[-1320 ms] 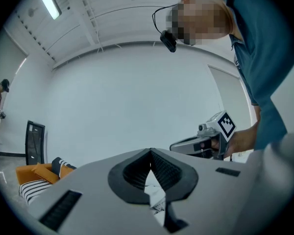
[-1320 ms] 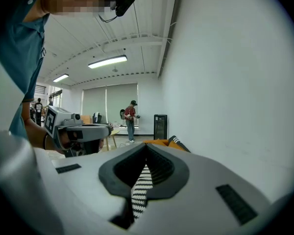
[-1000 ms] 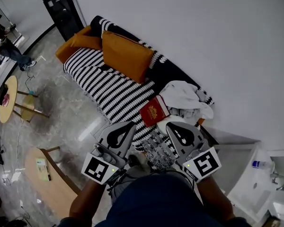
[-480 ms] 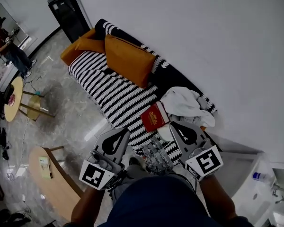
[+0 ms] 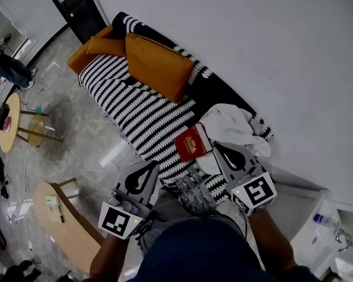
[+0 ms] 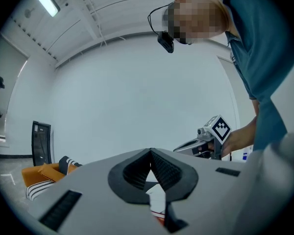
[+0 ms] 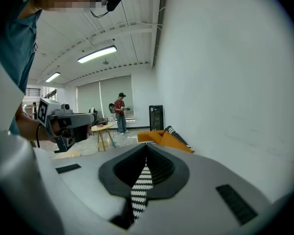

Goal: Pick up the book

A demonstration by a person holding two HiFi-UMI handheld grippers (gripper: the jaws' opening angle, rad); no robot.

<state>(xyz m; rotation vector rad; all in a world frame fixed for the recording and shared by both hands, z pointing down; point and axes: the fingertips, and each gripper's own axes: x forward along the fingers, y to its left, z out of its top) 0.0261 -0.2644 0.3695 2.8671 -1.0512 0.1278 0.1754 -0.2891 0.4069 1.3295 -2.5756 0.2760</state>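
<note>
The red book (image 5: 192,142) is laid flat on the striped sofa (image 5: 135,107), just beside a white cloth (image 5: 229,125). The left gripper (image 5: 153,165) and the right gripper (image 5: 219,148) are held closed and empty before it, probably because the approach is not finished.

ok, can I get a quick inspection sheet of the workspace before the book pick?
surface: striped sofa, against the wall.
job's things: red book lies flat on the seat beside the cloth, untouched.
clutter: white cloth next to the book; orange cushions further along.
grippers: left gripper and right gripper both short of the book, fingers shut, nothing between them.
cables: thin lead at the head camera; nothing seen on the sofa.
surroundings: white wall, wooden tables, black cabinet, a person far off.
</note>
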